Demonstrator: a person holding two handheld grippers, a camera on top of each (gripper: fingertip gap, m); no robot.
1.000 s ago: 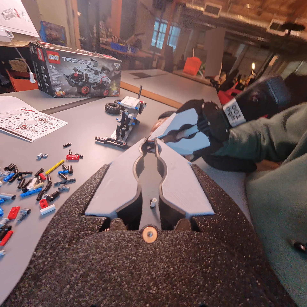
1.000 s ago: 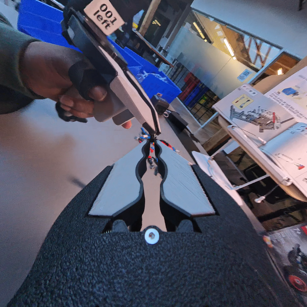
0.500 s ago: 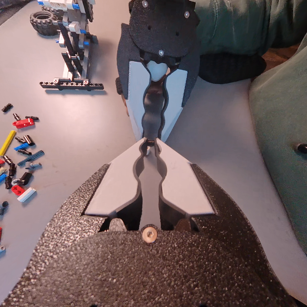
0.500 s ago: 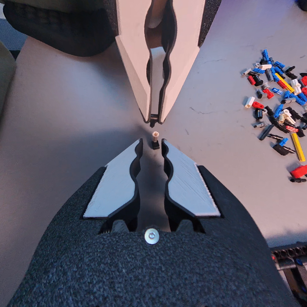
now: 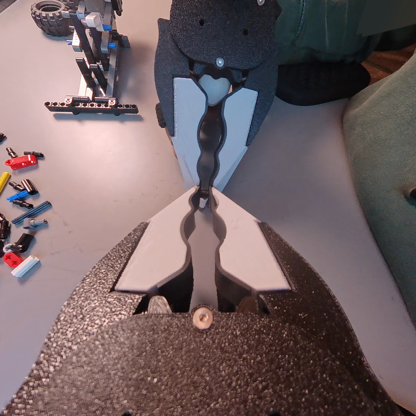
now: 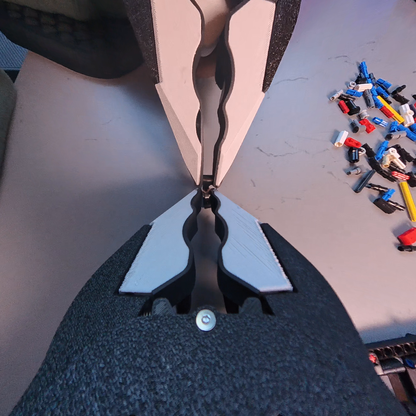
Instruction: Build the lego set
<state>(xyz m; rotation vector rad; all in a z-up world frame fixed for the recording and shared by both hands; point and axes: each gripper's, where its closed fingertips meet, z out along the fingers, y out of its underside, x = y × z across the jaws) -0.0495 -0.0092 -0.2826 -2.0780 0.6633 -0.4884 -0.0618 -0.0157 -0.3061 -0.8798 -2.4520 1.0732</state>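
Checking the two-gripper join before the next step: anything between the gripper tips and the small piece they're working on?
Nothing visible. The left gripper and right gripper meet tip to tip over the grey table, both closed on the small black-and-tan piece. The loose parts pile and the partly built model sit off to the side.

I count two claws (image 5: pixel 203 195) (image 5: pixel 204 180). One tyre (image 5: pixel 52 18), one part-built frame (image 5: pixel 94 67), two yellow axles (image 6: pixel 408 201) (image 6: pixel 390 109).
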